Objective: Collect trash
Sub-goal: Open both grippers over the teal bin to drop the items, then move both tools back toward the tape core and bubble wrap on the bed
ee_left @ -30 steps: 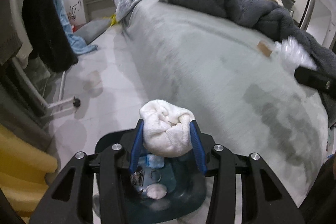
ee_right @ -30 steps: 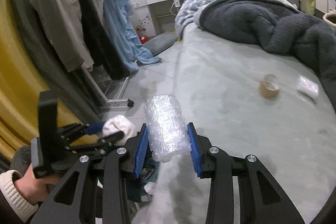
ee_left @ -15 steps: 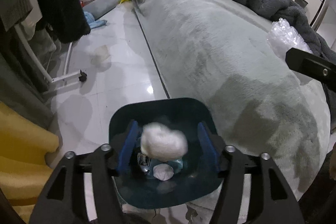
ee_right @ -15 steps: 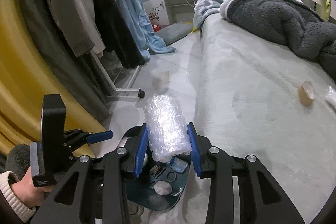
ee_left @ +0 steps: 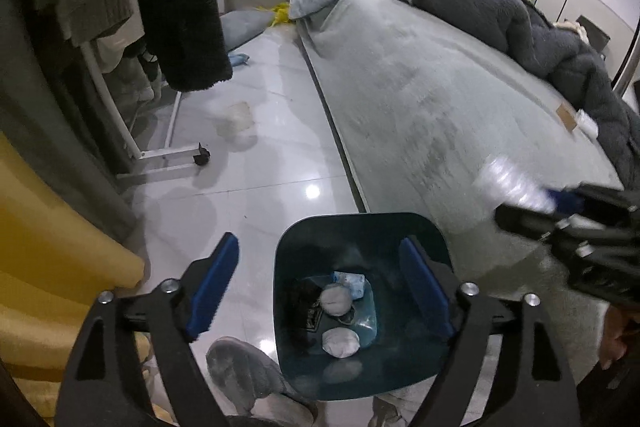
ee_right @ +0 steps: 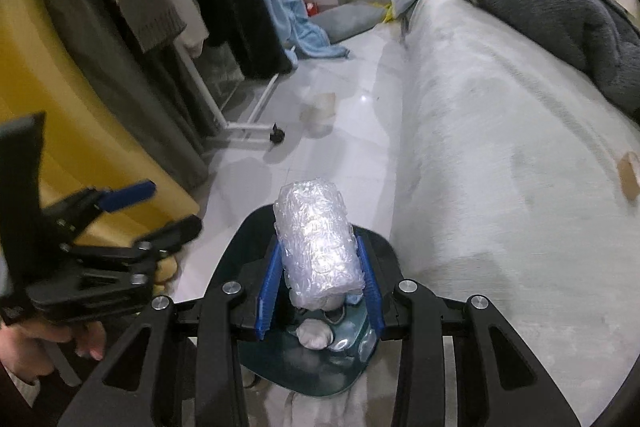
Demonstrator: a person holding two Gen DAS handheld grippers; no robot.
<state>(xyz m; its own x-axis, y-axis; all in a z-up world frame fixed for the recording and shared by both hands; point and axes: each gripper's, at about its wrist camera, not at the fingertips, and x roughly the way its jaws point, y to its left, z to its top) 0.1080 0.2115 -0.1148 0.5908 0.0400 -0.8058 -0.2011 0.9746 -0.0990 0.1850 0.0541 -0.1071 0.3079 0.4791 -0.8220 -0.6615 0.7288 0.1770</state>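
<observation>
Right gripper (ee_right: 319, 267): its blue-padded fingers (ee_right: 267, 289) pinch a bubble-wrap roll (ee_right: 318, 251) across its sides; the grip looks firm.
Roll's axis: it runs forward along the fingers, its far end sticking out past the tips and tilted up.
Key relation: the dark teal trash bin (ee_right: 384, 247) stands on the floor directly below and just beyond the fingers, its mouth under the roll. In my judgement, spreading the fingers would let the roll fall in.
Left gripper (ee_left: 320, 283): fingers spread wide and holding nothing, one on each side of the bin's mouth (ee_left: 288, 239) as seen from above.
Nearer hand: the right one carries the load; the left only hovers beside it.
Bin contents: two white wads (ee_left: 341, 341) and some wrappers lie at the bottom.
More trash: a cardboard tape roll (ee_right: 629, 174) lies on the grey bed (ee_right: 500, 147), far right of the fingers.
Hard to see: the roll's lower end hides part of the bin's inside; in the left view the roll is a blur. A pale patch on the floor (ee_left: 236, 117) is unclear.
</observation>
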